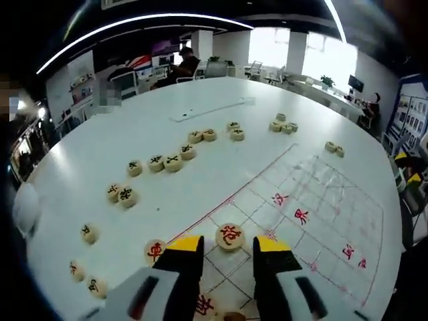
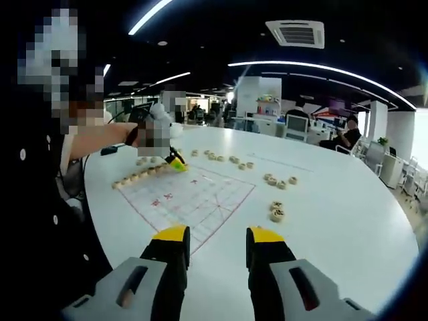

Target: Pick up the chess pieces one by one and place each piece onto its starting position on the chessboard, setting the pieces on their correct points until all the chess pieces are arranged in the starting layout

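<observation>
The left gripper (image 1: 227, 253) hovers with fingers wide around a red-marked piece (image 1: 229, 236) on the chessboard (image 1: 314, 221) near edge, apparently placing it. The right gripper (image 2: 212, 242), fingers wide and empty, should next fetch loose pieces (image 2: 276, 210) from the table (image 2: 334, 221).

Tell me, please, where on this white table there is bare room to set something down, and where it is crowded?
The chessboard sheet is mostly bare beyond the red piece ahead of the left gripper. In the right gripper view, the table is bare between the right gripper and a stacked pair of pieces. Crowded: the black pieces along the sheet's side.
</observation>
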Demonstrator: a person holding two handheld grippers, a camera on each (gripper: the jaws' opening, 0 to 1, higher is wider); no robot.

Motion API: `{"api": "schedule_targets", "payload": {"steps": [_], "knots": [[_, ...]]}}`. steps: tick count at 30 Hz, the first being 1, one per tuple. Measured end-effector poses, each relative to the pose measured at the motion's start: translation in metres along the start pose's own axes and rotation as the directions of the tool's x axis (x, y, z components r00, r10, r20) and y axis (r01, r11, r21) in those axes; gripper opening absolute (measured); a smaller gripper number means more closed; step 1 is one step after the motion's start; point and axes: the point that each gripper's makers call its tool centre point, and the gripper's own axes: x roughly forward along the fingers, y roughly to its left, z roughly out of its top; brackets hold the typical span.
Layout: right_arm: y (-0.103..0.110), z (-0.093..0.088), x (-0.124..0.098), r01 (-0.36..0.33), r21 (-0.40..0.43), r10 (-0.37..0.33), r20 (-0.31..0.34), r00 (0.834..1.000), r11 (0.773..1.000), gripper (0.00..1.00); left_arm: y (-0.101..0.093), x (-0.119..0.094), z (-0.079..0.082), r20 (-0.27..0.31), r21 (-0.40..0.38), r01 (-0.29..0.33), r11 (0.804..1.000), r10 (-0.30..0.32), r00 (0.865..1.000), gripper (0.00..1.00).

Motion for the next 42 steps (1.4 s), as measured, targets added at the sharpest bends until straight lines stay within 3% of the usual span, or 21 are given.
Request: {"api": "schedule_targets", "payload": {"steps": [5,11,13,18,20,25,30,36,42], "knots": [[0.000,0.002,0.001,-0.005,-0.002,0.005,0.007,1.000,1.000,0.35,-0.007,-0.022,0.006,0.080,0.012,-0.013,1.000,0.012,0.997,0.40],[0.001,0.005,0.007,-0.017,-0.013,0.017,0.011,1.000,1.000,0.36,-0.009,-0.065,0.006,0.214,-0.022,-0.068,0.997,0.071,0.974,0.48],[0.001,0.008,0.009,-0.017,-0.021,0.017,0.014,1.000,1.000,0.36,-0.011,-0.088,0.002,0.268,-0.039,-0.076,0.996,0.084,0.960,0.48],[-0.001,0.014,0.016,-0.016,-0.040,0.017,0.011,1.000,0.999,0.38,-0.007,-0.127,-0.025,0.299,-0.080,-0.086,0.993,0.106,0.948,0.49],[-0.001,0.016,0.018,-0.016,-0.052,0.017,0.007,1.000,0.998,0.40,-0.003,-0.145,-0.045,0.307,-0.111,-0.092,0.990,0.122,0.944,0.51],[-0.003,0.019,0.021,-0.008,-0.077,0.008,0.000,1.000,0.997,0.45,-0.005,-0.174,-0.081,0.303,-0.136,-0.119,0.984,0.156,0.940,0.58],[-0.008,0.018,0.020,0.004,-0.083,-0.005,-0.011,1.000,0.997,0.47,-0.008,-0.192,-0.115,0.271,-0.140,-0.145,0.979,0.179,0.946,0.63],[-0.011,0.016,0.019,0.017,-0.075,-0.019,-0.020,1.000,0.997,0.48,0.000,-0.205,-0.115,0.294,-0.176,-0.174,0.969,0.221,0.930,0.63],[-0.014,0.017,0.013,0.037,-0.080,-0.039,-0.023,0.999,0.996,0.48,0.000,-0.212,-0.092,0.331,-0.147,-0.177,0.973,0.217,0.918,0.62]]}}
